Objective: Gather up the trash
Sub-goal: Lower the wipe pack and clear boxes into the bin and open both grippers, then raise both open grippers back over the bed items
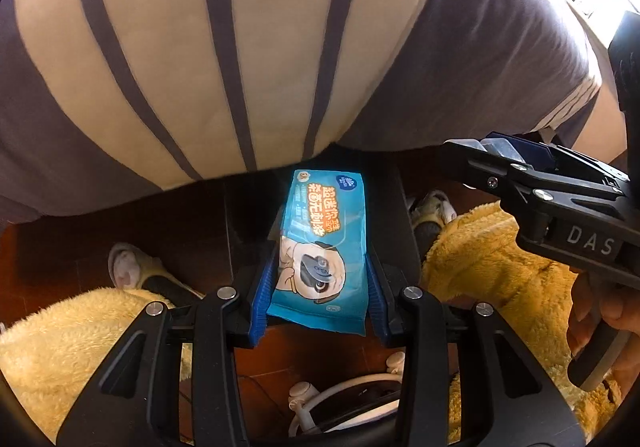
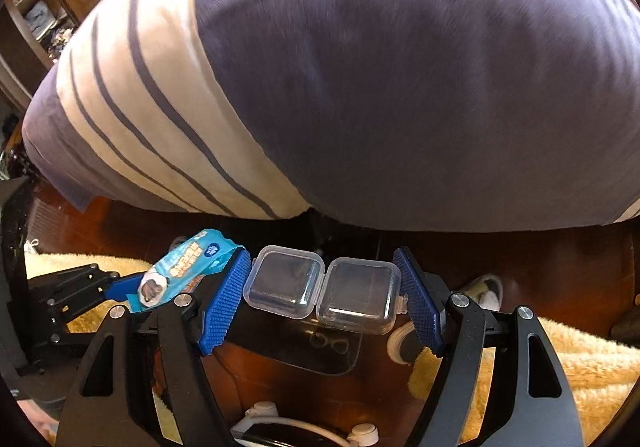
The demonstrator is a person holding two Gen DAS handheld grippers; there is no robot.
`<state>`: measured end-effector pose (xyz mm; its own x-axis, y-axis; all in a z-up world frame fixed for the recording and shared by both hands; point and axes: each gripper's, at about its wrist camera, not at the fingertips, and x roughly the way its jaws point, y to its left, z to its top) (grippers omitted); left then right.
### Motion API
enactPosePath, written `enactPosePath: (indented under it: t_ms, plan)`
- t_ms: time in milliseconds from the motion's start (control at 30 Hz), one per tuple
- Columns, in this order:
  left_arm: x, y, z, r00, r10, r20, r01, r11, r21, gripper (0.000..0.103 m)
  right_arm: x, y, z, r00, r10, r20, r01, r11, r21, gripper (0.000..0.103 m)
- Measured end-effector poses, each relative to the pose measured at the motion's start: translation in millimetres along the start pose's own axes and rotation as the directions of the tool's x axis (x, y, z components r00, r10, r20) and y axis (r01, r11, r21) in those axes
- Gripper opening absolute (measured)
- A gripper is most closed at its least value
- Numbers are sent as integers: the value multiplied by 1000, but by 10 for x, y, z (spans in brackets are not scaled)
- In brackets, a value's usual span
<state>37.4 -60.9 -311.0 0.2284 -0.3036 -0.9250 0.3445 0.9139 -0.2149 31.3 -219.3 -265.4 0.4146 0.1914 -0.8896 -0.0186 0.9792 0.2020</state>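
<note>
Left wrist view: the left gripper (image 1: 320, 287) is clamped on a blue wipes packet (image 1: 320, 247), held above the dark floor (image 1: 60, 247) near a yellow fleece (image 1: 500, 267).
Right wrist view: the right gripper (image 2: 324, 295) grips an opened clear plastic case (image 2: 324, 287), apparently empty, below a striped shirt (image 2: 360, 67).

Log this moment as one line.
left tool: shut on blue wipes packet | right tool: shut on clear plastic case | both above bin
</note>
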Motion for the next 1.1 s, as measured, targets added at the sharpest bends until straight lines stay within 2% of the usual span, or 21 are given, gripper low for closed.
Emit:
enactPosePath:
  t_ms: [267,400,500,700,767,900,1100]
  plan:
    - [212,53,13,998,-30,-49,29,999,-16,42,318,20,26,996,46,-76,-43,998,36,76]
    - [255,56,39,999,-15,-52,14,1000,-14,57,323,9,73,996,57,-75,-53,997,48,77]
    - [232,87,49,999,-6,-45,4,1000,-25,67,286,-38,122,997,47,-69,-43,998,54,85]
    - [45,131,51,1000,27,-9,-28,999,-25,80,136,-74,160,999,17,-46,-15,999,52,86]
    - [-58,115,52,999,34,15,-34,999,-22,86,29,-79,173,1000,1,-28,0,999,44,86]
    - [-386,47,89,995,53,85,-52,999,-9,91,-331,-112,222,998,-20,56,18,999,43,87]
    - [-937,-108,270,978,67,195,-73,997,24,92,-908,-169,447,978,-49,203,40,998,49,88]
